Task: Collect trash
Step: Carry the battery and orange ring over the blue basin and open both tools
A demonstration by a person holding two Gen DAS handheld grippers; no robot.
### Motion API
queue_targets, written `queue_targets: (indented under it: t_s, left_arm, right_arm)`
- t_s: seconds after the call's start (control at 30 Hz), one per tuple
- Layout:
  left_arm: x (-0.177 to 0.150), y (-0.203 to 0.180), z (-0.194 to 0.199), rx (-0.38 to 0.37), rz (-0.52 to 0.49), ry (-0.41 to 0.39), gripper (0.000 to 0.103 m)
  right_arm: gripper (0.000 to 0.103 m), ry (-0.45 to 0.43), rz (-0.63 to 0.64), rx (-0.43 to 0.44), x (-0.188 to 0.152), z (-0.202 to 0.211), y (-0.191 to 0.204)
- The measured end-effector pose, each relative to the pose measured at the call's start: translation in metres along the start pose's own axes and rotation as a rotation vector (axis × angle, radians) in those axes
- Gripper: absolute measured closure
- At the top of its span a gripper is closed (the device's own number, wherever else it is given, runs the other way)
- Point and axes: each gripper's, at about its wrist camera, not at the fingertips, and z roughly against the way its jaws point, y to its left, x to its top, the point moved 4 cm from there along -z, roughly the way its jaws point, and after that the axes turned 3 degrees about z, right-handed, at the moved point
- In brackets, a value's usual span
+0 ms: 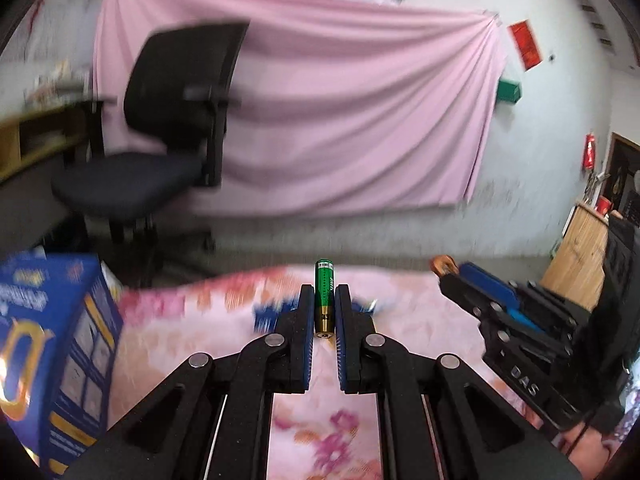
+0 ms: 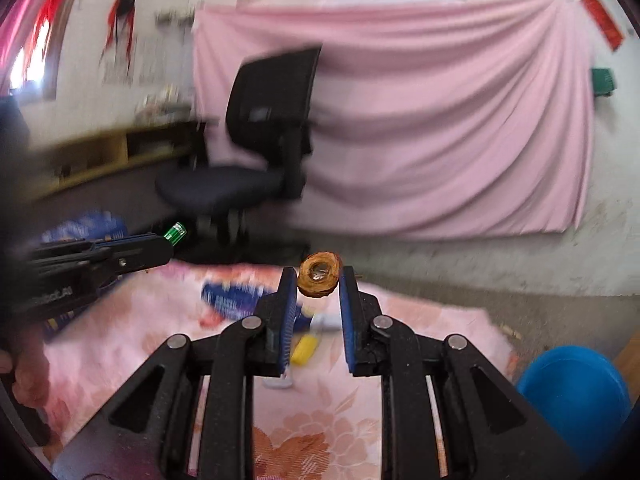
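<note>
while both items were held aloft, step was carry-to-bin. left wrist view: left gripper [image 1: 324, 300] jaws pinched green battery [image 1: 324, 294] at 12 o'clock, above floral cloth [image 1: 180, 320]. right wrist view: right gripper [image 2: 319, 284] jaws pinched brown ring-shaped scrap [image 2: 319, 275]; blue bin [image 2: 576, 392] at 4 o'clock. next, likely: carry over, release.

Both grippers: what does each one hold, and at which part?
Left gripper clamps a green battery at its gold end. Right gripper pinches a brown ring by its outer sides.
</note>
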Motion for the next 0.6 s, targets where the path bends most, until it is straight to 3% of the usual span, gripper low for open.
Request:
queue_targets:
  t_s: [0.27,0.6]
  left_arm:
    - [0.025,-0.043,0.032,-0.013,-0.092,-0.219,0.096]
    - [0.026,-0.128,0.068,-0.105,-0.304,-0.417,0.096]
  right_arm:
    - [0.058,-0.256,-0.013,-0.176,0.020,0.070,-0.026]
    - [0.058,-0.373,-0.019,-0.332,0.020,0.122,-0.066]
